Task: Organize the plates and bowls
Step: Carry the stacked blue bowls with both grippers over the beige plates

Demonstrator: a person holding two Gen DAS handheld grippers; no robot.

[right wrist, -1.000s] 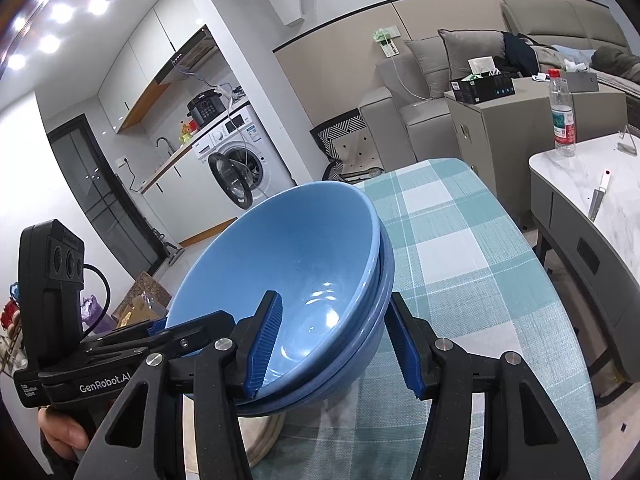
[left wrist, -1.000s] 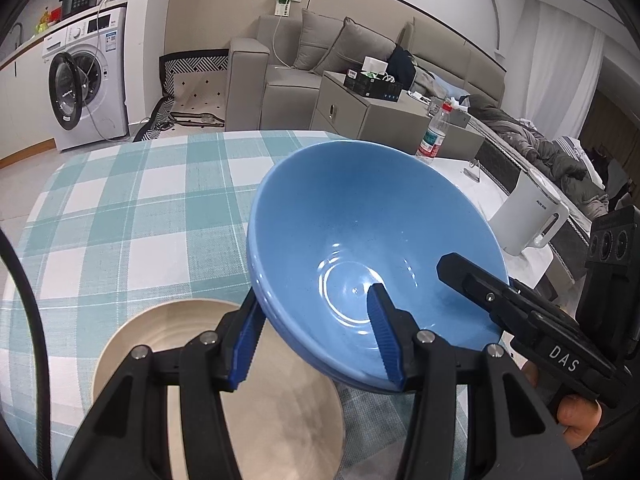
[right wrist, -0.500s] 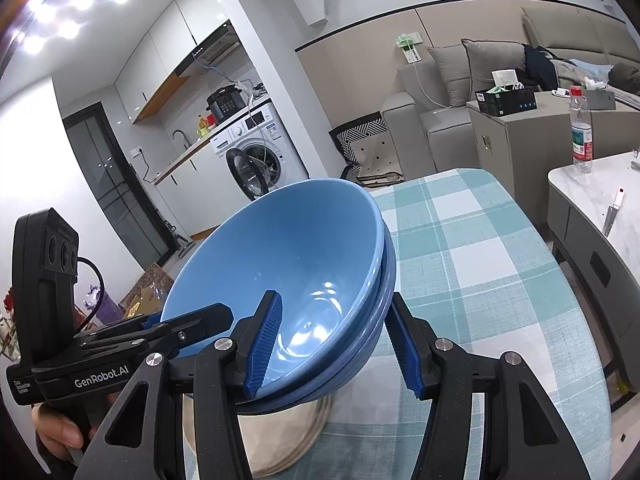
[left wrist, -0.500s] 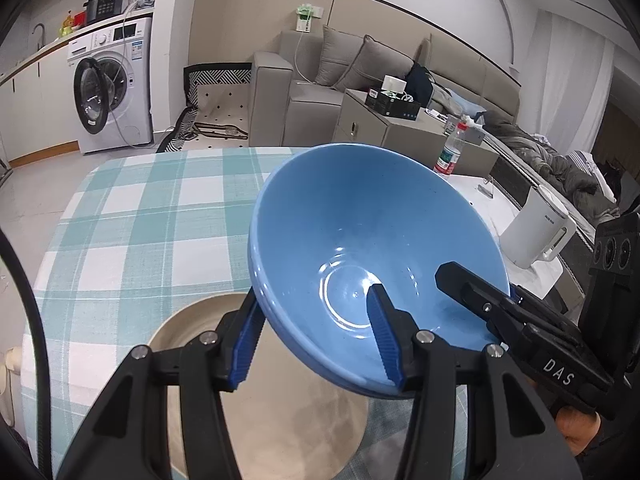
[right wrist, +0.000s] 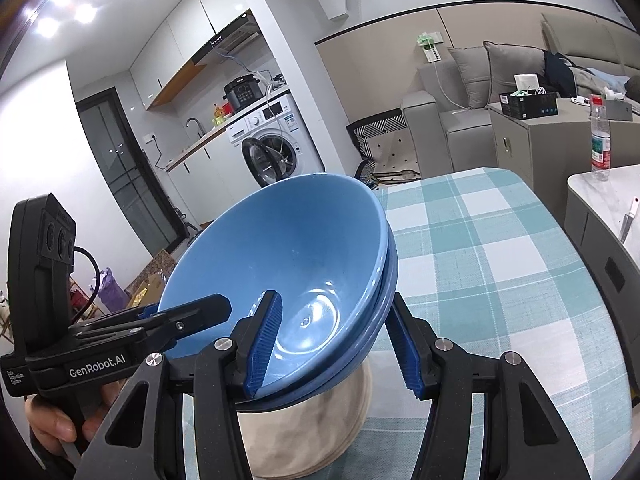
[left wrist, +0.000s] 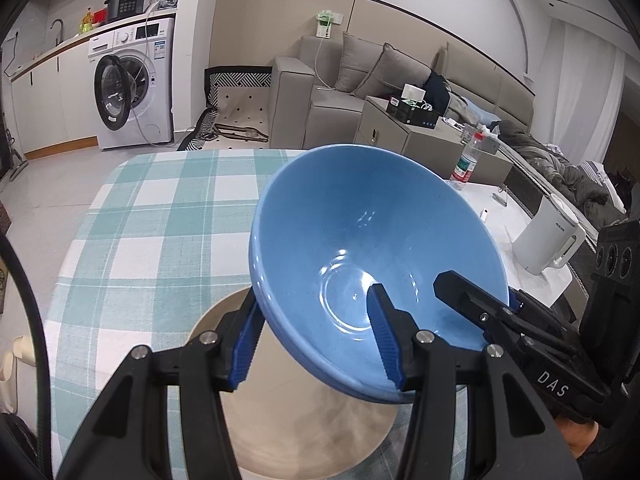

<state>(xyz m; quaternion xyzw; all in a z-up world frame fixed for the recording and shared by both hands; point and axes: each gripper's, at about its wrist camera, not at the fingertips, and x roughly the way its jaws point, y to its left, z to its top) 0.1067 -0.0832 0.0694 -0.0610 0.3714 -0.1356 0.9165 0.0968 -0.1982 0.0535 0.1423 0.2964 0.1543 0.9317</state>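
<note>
Bowls (left wrist: 372, 264) are what I carry now, a nested blue stack, at least two by the rims I see from the right camera, held in the air over the beige plate (left wrist: 308, 436) on the checked tablecloth (left wrist: 160, 216); my left gripper (left wrist: 316, 340) clamps one wall of the stack, one pad inside and one outside, and my right gripper (right wrist: 336, 340) clamps the opposite wall in the same manner, both about half closed on it; the stack is tilted toward the far side. To do this step well, I think both hands must travel together at equal speed, so the rims do not twist between the pads; I would bring the stack level before lowering it, centre it over the plate, and release both grips only when the foot rests fully.
</note>
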